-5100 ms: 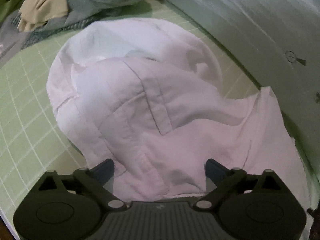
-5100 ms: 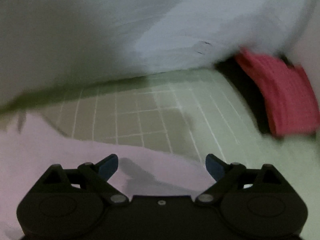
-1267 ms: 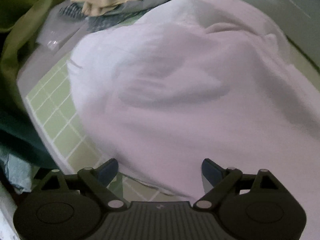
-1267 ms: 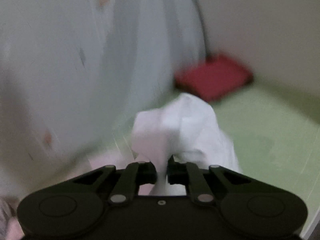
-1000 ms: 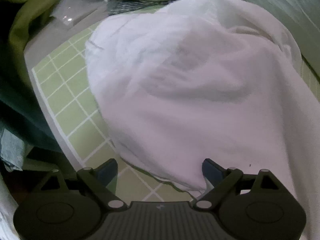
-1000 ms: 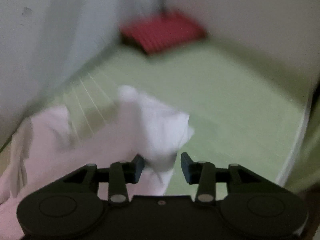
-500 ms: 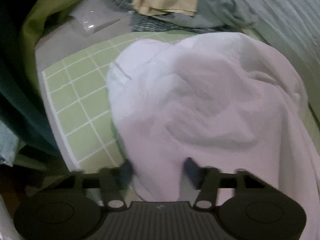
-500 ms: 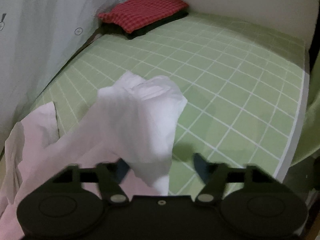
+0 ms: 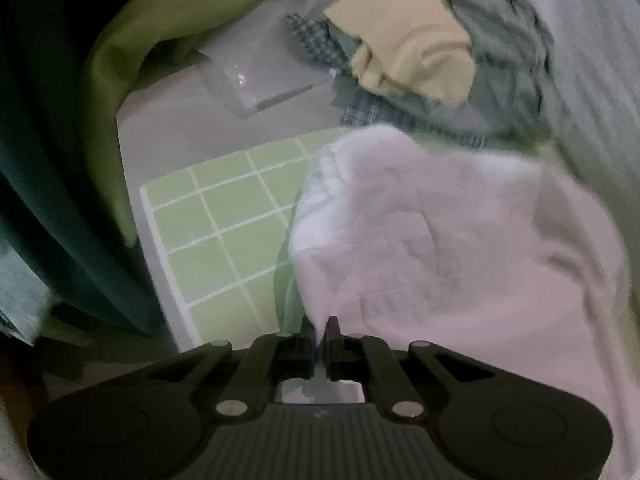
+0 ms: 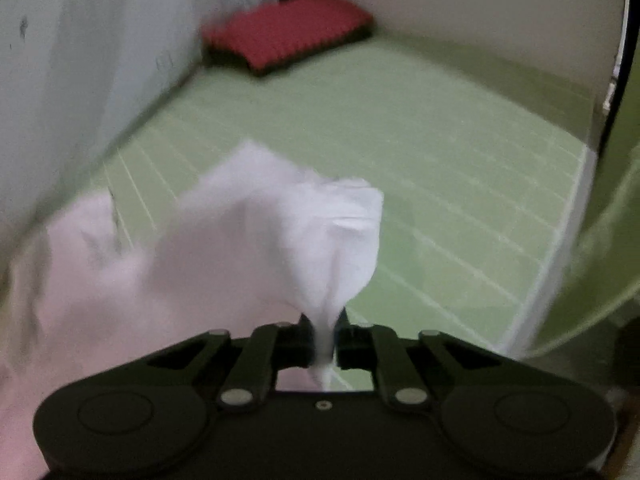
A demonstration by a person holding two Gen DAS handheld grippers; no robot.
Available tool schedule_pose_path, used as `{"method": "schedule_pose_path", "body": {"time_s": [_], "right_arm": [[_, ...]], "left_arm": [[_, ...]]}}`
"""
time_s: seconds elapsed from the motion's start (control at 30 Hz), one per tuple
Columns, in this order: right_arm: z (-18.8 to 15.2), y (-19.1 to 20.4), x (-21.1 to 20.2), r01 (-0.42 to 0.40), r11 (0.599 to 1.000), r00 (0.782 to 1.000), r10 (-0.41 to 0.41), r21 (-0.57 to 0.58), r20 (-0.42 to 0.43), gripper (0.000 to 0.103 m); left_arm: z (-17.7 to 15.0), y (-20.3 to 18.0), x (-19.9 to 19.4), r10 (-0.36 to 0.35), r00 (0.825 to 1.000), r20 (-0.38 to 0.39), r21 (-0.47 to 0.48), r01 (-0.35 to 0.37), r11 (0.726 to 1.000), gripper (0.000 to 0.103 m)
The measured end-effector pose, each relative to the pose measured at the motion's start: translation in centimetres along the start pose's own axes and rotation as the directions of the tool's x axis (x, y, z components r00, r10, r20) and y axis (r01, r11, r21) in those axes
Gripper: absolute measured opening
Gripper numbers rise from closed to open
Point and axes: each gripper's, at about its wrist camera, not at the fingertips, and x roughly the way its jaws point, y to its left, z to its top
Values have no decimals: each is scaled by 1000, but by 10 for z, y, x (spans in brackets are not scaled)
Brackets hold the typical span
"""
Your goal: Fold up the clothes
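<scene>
My left gripper point(image 9: 320, 326) has just closed and now pinches the near edge of the white shirt point(image 9: 440, 248), which lies rumpled and softly creased on the green grid mat point(image 9: 224, 216), filling my view from 12 to 4 o'clock. My right gripper point(image 10: 323, 326) has likewise just closed, pinching a bunched white fold that puffs up toward 11 o'clock.

dim room, green gridded mat point(image 10: 420, 128)
</scene>
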Motion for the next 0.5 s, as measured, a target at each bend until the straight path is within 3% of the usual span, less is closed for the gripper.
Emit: {"method": "schedule_pose_path", "body": {"time_s": [0.07,0.1,0.13,0.2,0.3,0.37,0.43,0.5], "right_arm": [[-9,-1,0,38,999,999,-39,-28,-12,23],[-14,-1,0,57,997,998,-58,-43,-18,36],[-15,-3,-3,54,998,998,-55,-25,-14,46],[-10,-6,-6,22,1000,1000,-22,19,-4,55],[-1,-8,-1,18,998,1000,-18,64,-6,58],[3,-11,4,49,996,999,-49,75,-12,54],[5,-12,6,100,993,995,-99,61,-12,53],[7,-9,3,169,986,986,-169,5,14,61]], "left_arm": [[-1,-8,-3,32,999,14,73,-33,997,16],[-2,-13,-6,50,999,22,107,-52,993,16],[-2,-18,-8,60,998,27,138,-63,988,17],[-3,-25,-8,69,997,25,174,-72,982,21],[-6,-23,-5,93,996,12,157,-94,983,22],[-4,-18,-5,97,995,8,135,-97,986,24],[-5,-17,-10,106,994,8,129,-107,986,34],[-7,-17,-17,122,992,18,126,-123,984,63]]}}
